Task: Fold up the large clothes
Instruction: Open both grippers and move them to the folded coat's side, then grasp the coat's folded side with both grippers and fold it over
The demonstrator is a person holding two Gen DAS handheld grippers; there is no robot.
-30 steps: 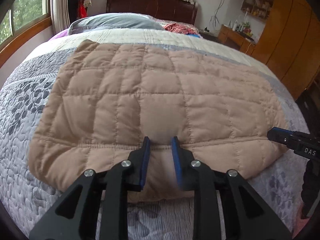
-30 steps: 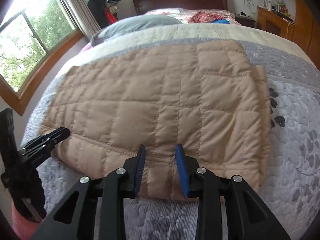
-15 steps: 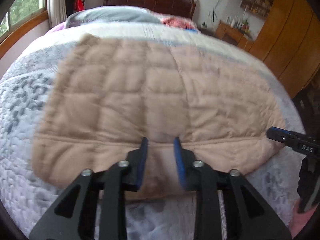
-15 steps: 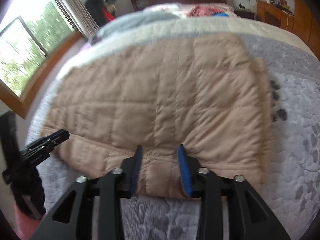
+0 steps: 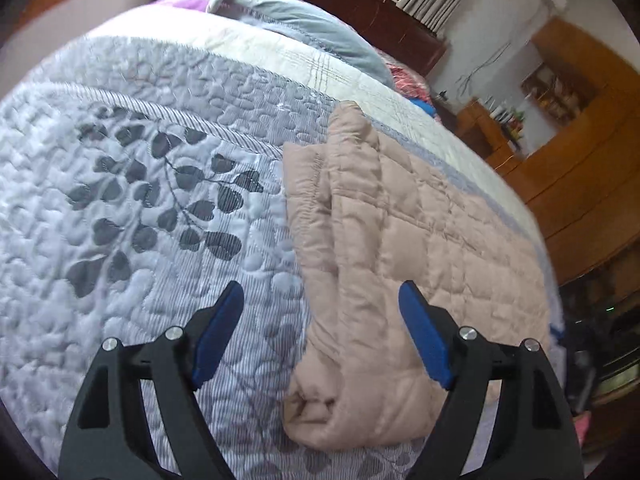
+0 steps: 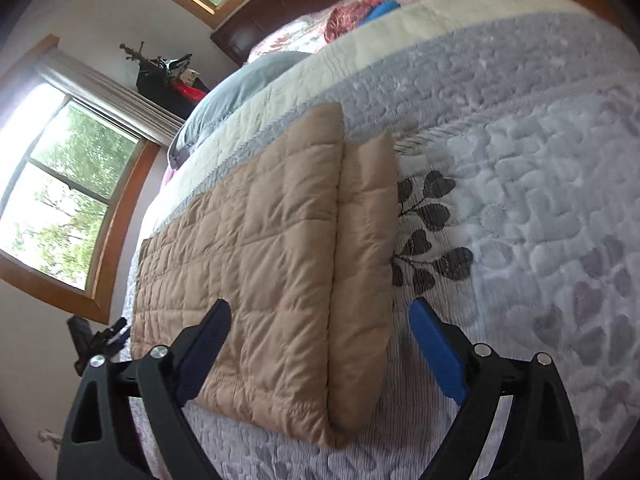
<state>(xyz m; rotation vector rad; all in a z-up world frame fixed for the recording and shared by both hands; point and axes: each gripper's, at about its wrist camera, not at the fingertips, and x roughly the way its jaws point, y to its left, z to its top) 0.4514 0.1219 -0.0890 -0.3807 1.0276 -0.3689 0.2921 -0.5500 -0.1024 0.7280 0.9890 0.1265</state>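
One folded quilted jacket, one bedspread.

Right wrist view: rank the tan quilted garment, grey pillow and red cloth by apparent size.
1. tan quilted garment, by far largest.
2. grey pillow.
3. red cloth.
Pillow and cloth lie farther away, so true sizes are unsure.

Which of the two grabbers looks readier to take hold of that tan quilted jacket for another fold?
Neither clearly. The left gripper and right gripper, jaws just opened wide and empty, each straddle one end of the tan quilted jacket on the grey leaf-print bedspread; probably both together.
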